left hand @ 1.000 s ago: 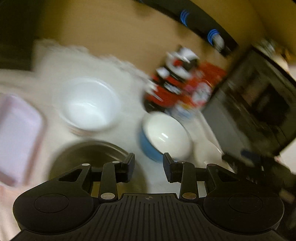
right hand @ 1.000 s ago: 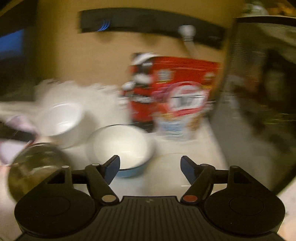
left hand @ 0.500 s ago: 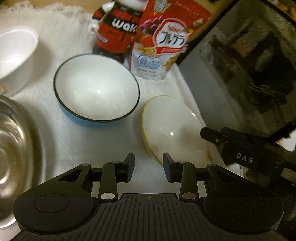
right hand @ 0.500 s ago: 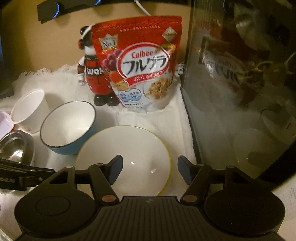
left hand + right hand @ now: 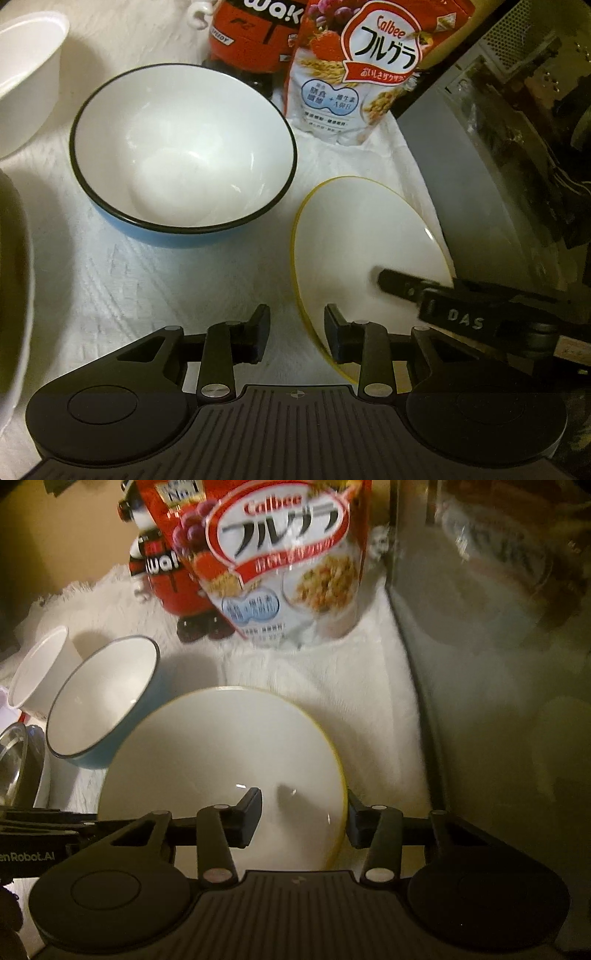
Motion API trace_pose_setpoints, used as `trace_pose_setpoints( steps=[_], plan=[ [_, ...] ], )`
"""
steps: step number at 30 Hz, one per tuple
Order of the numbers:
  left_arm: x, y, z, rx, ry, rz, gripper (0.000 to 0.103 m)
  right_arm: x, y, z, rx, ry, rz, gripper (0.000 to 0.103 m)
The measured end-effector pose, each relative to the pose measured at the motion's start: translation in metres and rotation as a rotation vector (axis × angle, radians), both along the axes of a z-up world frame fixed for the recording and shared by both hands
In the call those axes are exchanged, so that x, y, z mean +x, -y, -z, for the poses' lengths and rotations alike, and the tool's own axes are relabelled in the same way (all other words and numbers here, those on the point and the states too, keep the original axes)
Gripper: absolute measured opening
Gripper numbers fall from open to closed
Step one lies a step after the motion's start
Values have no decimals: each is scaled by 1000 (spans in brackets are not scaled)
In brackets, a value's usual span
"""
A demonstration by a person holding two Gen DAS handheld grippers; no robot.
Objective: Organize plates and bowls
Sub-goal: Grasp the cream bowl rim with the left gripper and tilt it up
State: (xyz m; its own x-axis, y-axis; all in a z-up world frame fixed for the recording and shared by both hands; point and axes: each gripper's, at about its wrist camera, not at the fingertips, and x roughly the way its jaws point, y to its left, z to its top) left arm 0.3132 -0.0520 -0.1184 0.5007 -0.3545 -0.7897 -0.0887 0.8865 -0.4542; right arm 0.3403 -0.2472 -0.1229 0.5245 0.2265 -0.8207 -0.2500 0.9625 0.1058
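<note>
A white bowl with a yellow rim [image 5: 362,243] [image 5: 221,753] lies on the white towel [image 5: 147,288], to the right of a blue bowl with a black rim [image 5: 184,147] [image 5: 99,705]. My left gripper [image 5: 295,336] straddles the yellow bowl's left rim, one finger on the towel side and one inside. Its jaws are closing and the pads stand clear of the rim. My right gripper [image 5: 304,816] straddles the right rim, jaws closing, with the outer finger close against the rim and the inner pad apart from the wall. One of its fingers [image 5: 399,286] shows over the bowl.
A white cup [image 5: 26,74] [image 5: 37,672] and a steel bowl [image 5: 11,258] [image 5: 14,757] stand at the left. A cereal bag [image 5: 362,66] [image 5: 284,554] and a red figure [image 5: 255,37] stand behind. A dark glass-fronted appliance [image 5: 517,147] [image 5: 498,664] walls off the right.
Both grippers came down and forward onto the yellow-rimmed bowl. The right jaws narrowed a lot around its right rim. The left jaws narrowed a little over its left rim.
</note>
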Motion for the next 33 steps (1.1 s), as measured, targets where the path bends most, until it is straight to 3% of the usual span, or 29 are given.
trace_pose_setpoints(
  steps=[4, 12, 18, 27, 33],
  plan=[
    [5, 6, 2, -16, 8, 23, 24, 6, 2, 13, 8, -55, -16, 35],
    [5, 13, -1, 48, -1, 39, 24, 1, 7, 16, 79, -91, -16, 33],
    [-19, 6, -13, 85, 0, 86, 25, -27, -2, 8, 94, -92, -28, 33],
    [-67, -42, -19, 108, -43, 63, 30, -60, -50, 5, 129, -121, -130, 33],
    [-76, -64, -16, 103, -43, 27, 27, -63, -77, 13, 114, -125, -156, 33]
  ],
)
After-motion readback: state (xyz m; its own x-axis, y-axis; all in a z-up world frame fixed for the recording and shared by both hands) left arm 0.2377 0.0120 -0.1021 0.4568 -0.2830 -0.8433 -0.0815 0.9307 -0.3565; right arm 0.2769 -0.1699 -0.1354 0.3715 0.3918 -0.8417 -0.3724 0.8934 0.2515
